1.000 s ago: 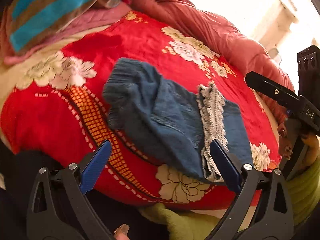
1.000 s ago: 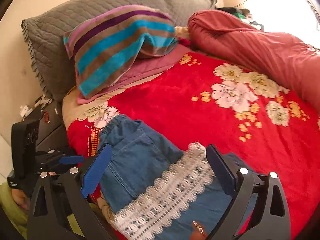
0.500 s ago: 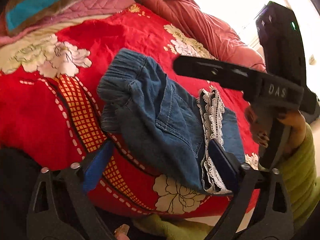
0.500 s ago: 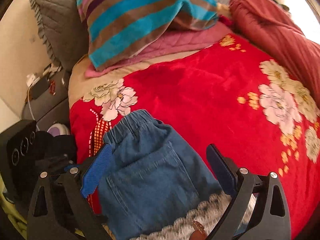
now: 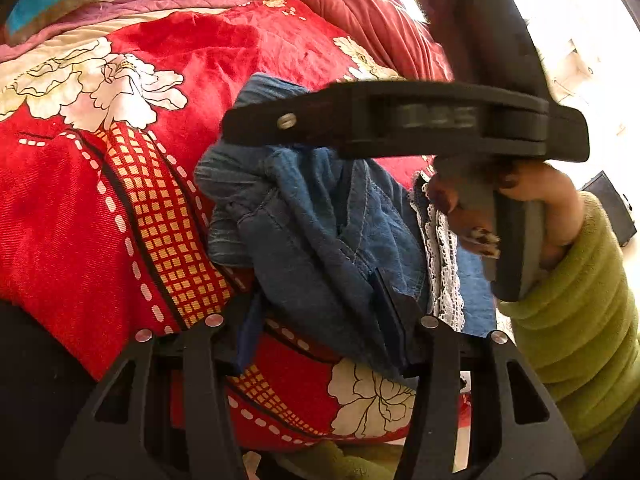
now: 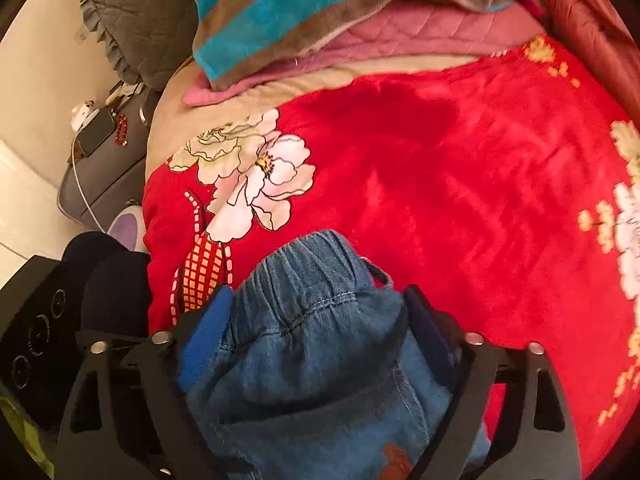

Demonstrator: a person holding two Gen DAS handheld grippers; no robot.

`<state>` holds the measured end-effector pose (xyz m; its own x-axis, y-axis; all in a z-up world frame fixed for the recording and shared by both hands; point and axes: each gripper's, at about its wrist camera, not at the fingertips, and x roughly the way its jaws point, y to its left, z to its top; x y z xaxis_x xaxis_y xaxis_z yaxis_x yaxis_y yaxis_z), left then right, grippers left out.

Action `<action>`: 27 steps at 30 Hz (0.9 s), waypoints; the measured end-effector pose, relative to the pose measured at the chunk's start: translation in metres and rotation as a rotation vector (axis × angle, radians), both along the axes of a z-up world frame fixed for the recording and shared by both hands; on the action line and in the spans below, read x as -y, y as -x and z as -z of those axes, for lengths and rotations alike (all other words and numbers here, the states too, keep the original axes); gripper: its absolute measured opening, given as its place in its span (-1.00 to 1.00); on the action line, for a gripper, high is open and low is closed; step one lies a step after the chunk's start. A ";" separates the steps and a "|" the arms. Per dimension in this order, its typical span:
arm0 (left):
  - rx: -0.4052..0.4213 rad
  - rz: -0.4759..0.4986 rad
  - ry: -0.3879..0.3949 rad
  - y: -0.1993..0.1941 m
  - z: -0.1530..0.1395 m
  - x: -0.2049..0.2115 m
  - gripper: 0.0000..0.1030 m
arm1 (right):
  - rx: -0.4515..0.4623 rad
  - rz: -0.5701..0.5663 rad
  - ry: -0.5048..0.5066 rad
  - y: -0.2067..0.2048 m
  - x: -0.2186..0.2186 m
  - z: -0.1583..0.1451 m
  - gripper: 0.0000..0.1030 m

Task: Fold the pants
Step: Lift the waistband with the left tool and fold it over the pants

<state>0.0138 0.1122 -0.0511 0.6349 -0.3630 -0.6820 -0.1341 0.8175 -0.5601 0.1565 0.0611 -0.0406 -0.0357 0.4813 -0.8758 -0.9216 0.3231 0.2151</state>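
1. Blue denim makes up the small pair of pants with a white lace band (image 5: 320, 232); they lie bunched on the red plush floral blanket (image 5: 80, 220), low and centre-right in the left wrist view.
2. The left gripper (image 5: 320, 320) is closing its jaws with a fold of the denim's near edge between them. The right-hand pad sits against the cloth; the blue left-hand pad is low at the blanket's edge, and whether both press yet cannot be told.
3. In the right wrist view the right gripper (image 6: 316, 336) is closing too, with the elastic waistband end of the pants (image 6: 316, 320) bulging up between its two blue pads, which touch the denim on both sides.
4. Seen from the left wrist, the right gripper's black body (image 5: 420, 120) crosses the upper middle of the frame and hides the far part of the pants.
5. A hand (image 5: 532, 200) in a green fleece sleeve (image 5: 580, 320) holds its handle at the right edge.
6. The lace band is half covered, and the right wrist view is blurred.
7. A striped teal and brown pillow (image 6: 320, 8) lies at the top of that frame.
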 end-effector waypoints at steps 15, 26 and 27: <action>0.122 0.059 0.019 0.011 -0.034 0.022 0.73 | -0.093 0.068 -0.479 -0.002 0.140 -0.073 -0.44; 0.204 0.281 0.115 -0.019 -0.064 0.086 0.61 | -0.069 0.237 -0.657 0.005 0.251 -0.089 0.28; 0.217 0.333 0.101 -0.016 -0.067 0.098 0.61 | -0.057 0.280 -0.659 0.006 0.263 -0.086 0.44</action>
<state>0.0296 0.0141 0.0160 0.5962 -0.6317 -0.4956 0.2588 0.7355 -0.6262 0.1503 -0.2017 0.0454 0.1293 0.9071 -0.4005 -0.8047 0.3320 0.4922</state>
